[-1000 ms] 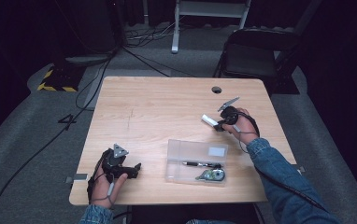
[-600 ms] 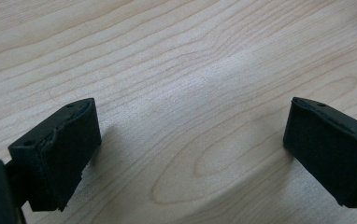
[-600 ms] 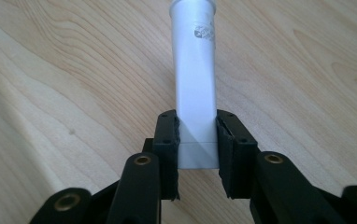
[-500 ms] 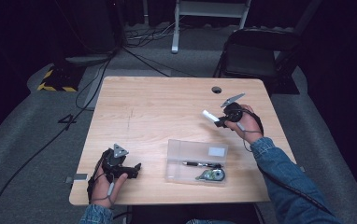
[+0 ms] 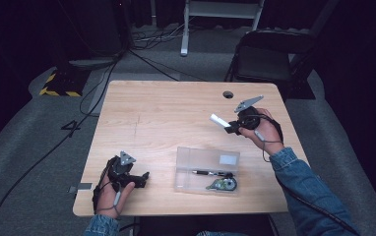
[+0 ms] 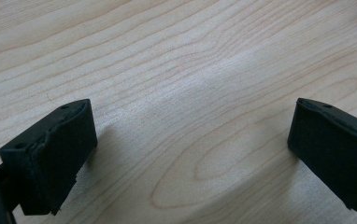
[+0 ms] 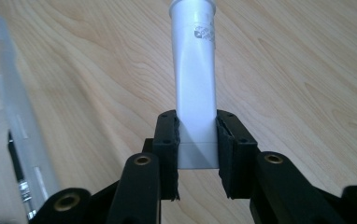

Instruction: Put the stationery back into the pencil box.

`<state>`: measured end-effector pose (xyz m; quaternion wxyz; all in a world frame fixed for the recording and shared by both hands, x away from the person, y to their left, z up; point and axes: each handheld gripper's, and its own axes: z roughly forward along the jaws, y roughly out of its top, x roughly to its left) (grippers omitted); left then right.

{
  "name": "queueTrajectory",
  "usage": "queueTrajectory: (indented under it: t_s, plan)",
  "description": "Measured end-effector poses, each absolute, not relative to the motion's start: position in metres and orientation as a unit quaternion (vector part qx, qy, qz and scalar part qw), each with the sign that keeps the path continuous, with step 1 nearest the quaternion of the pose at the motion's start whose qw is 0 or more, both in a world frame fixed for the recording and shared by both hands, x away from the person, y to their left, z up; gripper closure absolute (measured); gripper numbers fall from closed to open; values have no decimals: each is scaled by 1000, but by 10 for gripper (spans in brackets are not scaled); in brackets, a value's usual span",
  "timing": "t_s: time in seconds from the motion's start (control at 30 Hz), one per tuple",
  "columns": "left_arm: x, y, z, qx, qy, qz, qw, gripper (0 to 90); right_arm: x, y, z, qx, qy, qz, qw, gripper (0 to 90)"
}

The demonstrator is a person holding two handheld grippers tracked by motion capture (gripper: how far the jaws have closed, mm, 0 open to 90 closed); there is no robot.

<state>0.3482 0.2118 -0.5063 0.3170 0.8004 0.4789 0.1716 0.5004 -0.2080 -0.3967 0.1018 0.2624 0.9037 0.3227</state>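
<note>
Pale wood desk [image 5: 166,113], high view: right gripper [image 5: 231,127] lifted over the far right corner, holding a white tube [image 5: 219,120] by its flat end, clear of the clear plastic case [image 5: 206,168] near the front edge; likely bound for that case. Left gripper [image 5: 136,178] rests by the front left corner, out of the way. Wide bare wood between.

Left gripper view: fingers [image 6: 55,154] spread wide, having just been opening, nothing between.

Right gripper view: fingers [image 7: 167,149] pinching the tube [image 7: 194,88]; case wall [image 7: 20,126] alongside.
</note>
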Motion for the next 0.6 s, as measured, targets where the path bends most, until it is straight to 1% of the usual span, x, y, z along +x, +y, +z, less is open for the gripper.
queueTrajectory:
  t_s: [0.3,0.6]
  plan:
    - [349,212,-506,803,477,172,313,5,470,-202,-377,216,912,336,92,717]
    - [349,212,-506,803,477,172,313,5,444,-199,-371,191,912,354,82,717]
